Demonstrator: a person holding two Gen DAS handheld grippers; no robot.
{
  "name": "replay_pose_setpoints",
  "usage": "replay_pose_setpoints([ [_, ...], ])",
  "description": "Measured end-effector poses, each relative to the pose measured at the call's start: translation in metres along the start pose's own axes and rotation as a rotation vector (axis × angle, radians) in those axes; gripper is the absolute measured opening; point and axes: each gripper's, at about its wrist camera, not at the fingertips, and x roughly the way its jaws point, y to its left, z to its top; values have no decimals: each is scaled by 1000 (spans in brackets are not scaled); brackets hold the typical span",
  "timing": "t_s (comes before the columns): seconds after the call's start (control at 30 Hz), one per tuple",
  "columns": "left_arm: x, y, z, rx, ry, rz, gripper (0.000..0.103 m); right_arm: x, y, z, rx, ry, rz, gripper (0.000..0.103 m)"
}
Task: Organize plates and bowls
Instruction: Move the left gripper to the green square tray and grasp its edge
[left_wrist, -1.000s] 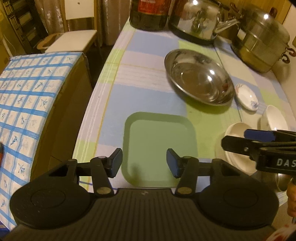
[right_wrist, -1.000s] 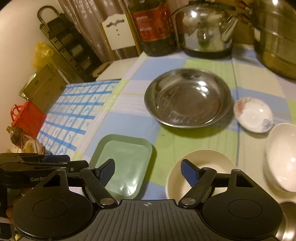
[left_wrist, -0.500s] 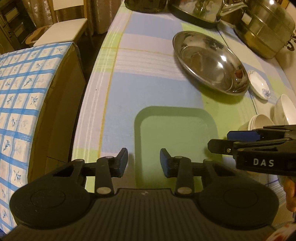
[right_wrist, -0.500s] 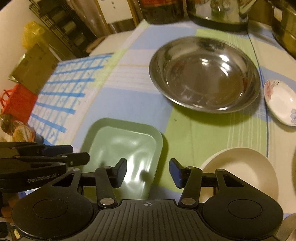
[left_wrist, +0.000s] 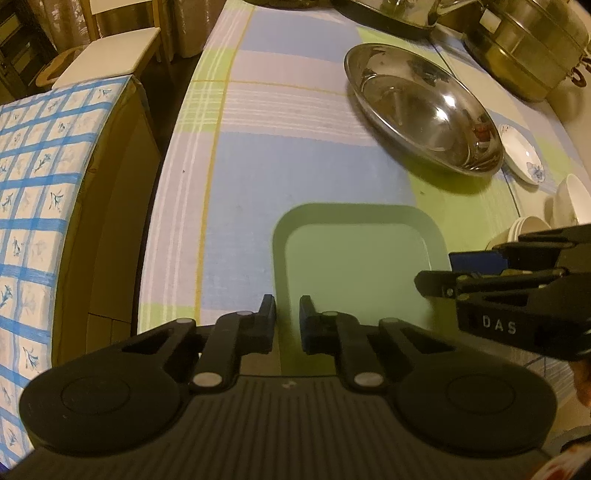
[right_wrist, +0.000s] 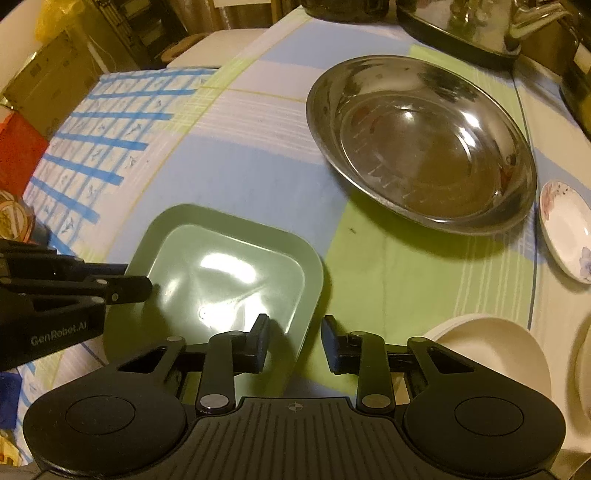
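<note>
A square green plate (left_wrist: 354, 258) lies at the near edge of the checked tablecloth; it also shows in the right wrist view (right_wrist: 225, 273). My left gripper (left_wrist: 287, 321) straddles the plate's near-left rim, jaws narrowed to a small gap, not clearly pressing it. My right gripper (right_wrist: 294, 343) straddles the plate's near-right rim with its jaws apart. A large steel dish (right_wrist: 421, 140) sits behind. A small flowered saucer (right_wrist: 567, 229) and white bowls (right_wrist: 495, 350) lie to the right.
A steel kettle on a dark tray (right_wrist: 461, 26) and a steel steamer pot (left_wrist: 524, 48) stand at the back. A side table with a blue-check cloth (left_wrist: 40, 177) stands left of the table, with a gap between.
Both grippers have dropped toward the green plate and narrowed their jaws. The left now straddles the near-left rim, the right the near-right rim.
</note>
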Motion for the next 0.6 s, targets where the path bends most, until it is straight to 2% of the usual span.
replay_pose_setpoints([
  [0.07,0,0,0,5,-2,4,10,0,-1,1,7,-6,10,23],
  [0.23,1,1,1,1,1,0,10,-2,-11,0,60,-21,20,10],
  [0.6,-8,-4,18,20,-39,-4,10,-15,-19,3,102,-98,22,7],
])
